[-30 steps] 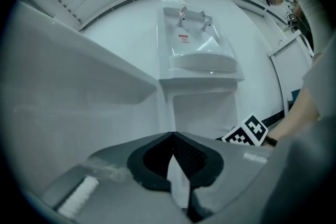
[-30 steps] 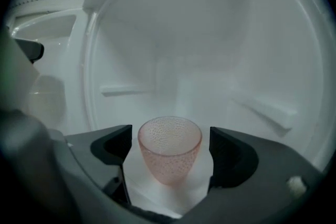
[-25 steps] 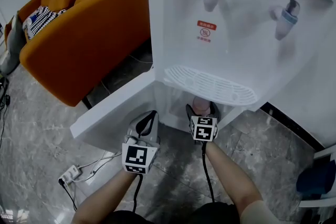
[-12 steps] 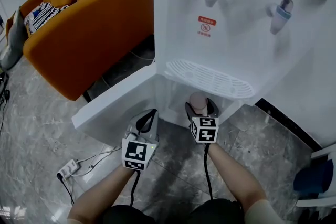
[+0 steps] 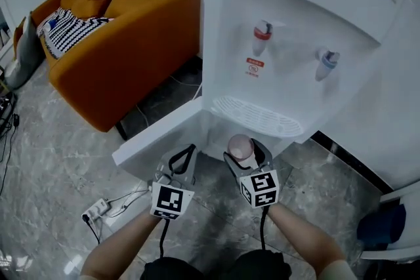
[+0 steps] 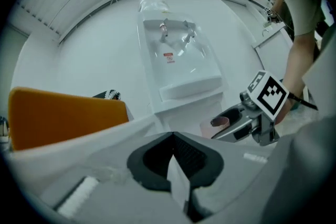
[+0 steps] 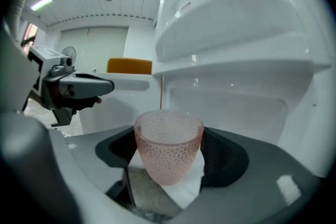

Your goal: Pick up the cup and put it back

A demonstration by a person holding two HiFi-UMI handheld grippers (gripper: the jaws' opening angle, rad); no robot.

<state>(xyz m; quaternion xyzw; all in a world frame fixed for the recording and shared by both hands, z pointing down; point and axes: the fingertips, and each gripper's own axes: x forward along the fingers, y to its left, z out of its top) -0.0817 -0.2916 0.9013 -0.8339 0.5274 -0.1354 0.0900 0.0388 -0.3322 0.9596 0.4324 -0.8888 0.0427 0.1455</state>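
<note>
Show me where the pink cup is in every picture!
Head view: the pink cup is just below the middle, under the drip tray.
Left gripper view: the cup is small, right of the middle, low in front of the machine.
Right gripper view: the cup is big, at the bottom middle.
Shared landmark: the white water dispenser stands behind the cup in all three.

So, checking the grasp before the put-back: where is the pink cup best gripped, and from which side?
Its mid-wall, pads on opposite sides, coming in level from the side. The cup is upright, handleless and tapers toward its base, so a grip below the wider rim should resist slipping. The right hand-held gripper holds it so.
</note>
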